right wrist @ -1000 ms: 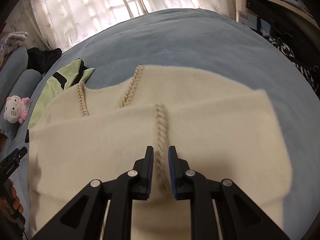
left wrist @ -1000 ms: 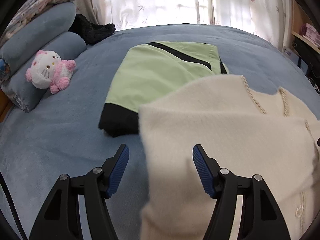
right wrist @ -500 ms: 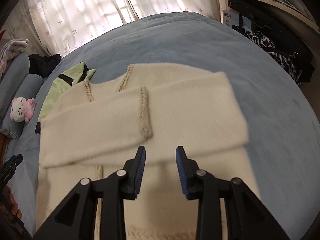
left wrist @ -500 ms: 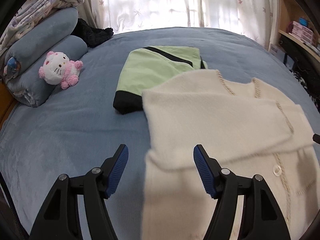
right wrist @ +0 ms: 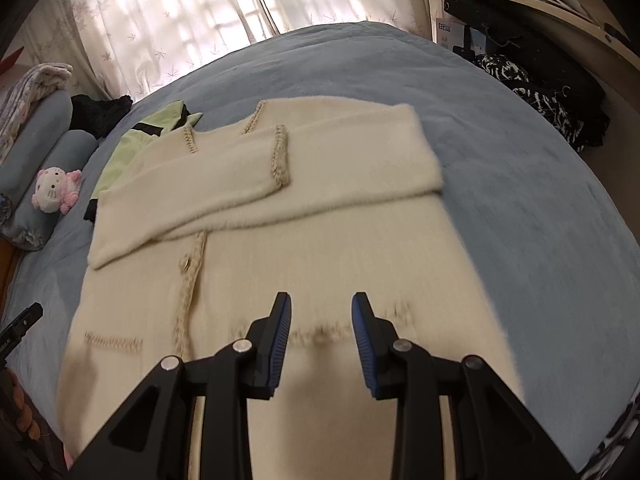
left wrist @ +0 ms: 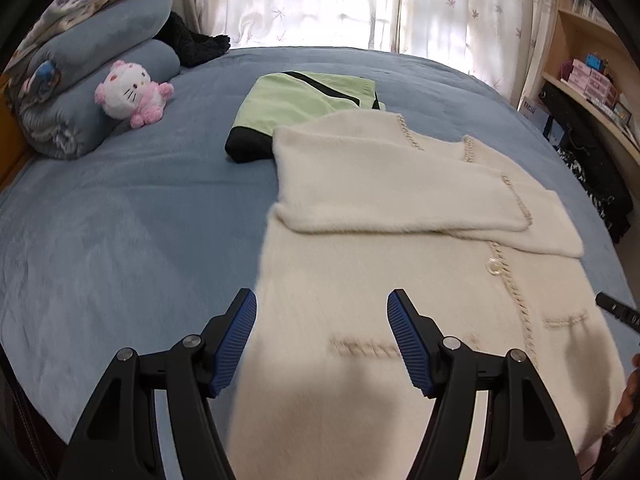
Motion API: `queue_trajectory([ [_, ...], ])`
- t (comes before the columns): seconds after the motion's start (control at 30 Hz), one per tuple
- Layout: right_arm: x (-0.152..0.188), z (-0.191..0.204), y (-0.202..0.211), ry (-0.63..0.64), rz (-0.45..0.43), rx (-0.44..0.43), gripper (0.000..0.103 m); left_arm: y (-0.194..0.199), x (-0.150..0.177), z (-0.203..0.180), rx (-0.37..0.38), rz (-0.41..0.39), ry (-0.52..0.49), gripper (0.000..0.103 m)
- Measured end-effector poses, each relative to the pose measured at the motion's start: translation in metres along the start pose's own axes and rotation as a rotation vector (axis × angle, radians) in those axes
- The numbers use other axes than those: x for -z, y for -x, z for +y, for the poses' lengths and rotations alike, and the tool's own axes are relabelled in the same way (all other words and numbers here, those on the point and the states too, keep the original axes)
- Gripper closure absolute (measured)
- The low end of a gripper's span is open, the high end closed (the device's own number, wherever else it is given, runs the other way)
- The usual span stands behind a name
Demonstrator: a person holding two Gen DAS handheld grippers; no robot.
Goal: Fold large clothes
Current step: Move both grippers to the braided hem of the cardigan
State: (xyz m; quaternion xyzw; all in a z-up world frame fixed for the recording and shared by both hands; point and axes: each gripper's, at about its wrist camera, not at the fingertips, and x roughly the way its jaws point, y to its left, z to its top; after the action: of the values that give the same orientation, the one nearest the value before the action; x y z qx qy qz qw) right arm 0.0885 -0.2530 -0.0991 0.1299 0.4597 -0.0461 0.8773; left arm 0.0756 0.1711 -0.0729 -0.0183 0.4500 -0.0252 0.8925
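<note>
Through the left wrist view, the cream cardigan (left wrist: 400,208) lies flat on the blue bed (left wrist: 120,220), sleeves folded across its chest, overlapping a green garment (left wrist: 304,100); the left gripper (left wrist: 322,338) gapes wide, empty. From the right wrist view, the right gripper (right wrist: 320,340), just opened, hangs narrowly parted over the hem, clamping nothing.

a cream knitted cardigan (left wrist: 400,272) lies flat on the blue bedspread, both sleeves folded across its chest, apparently buttoned; its top edge overlaps a folded green garment.
</note>
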Motion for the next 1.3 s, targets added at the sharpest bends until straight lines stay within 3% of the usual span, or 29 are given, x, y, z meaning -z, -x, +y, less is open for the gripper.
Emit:
queue_trajectory([
  [0.43, 0.052, -0.02, 0.054, -0.031, -0.06, -0.032, 0.071, 0.047, 0.065, 0.015, -0.017, 0.032, 0.026, 0.036],
  [0.5, 0.058, -0.023, 0.059, -0.028, -0.064, -0.04, 0.064, 0.051, 0.077, 0.022, -0.002, 0.053, 0.044, 0.036],
  [0.57, 0.066, -0.028, 0.065, -0.028, -0.078, -0.044, 0.048, 0.053, 0.087, 0.028, 0.01, 0.065, 0.054, 0.036],
  [0.73, 0.081, -0.034, 0.069, 0.005, -0.072, -0.039, 0.046, 0.054, 0.109, 0.036, 0.032, 0.084, 0.048, 0.036],
  [1.1, 0.109, -0.078, 0.072, -0.025, -0.035, 0.015, 0.046, 0.042, 0.149, 0.078, 0.185, 0.165, 0.154, 0.036],
  [1.3, 0.123, -0.101, 0.083, -0.034, -0.03, -0.038, 0.046, 0.039, 0.165, 0.087, 0.237, 0.184, 0.16, 0.036],
])
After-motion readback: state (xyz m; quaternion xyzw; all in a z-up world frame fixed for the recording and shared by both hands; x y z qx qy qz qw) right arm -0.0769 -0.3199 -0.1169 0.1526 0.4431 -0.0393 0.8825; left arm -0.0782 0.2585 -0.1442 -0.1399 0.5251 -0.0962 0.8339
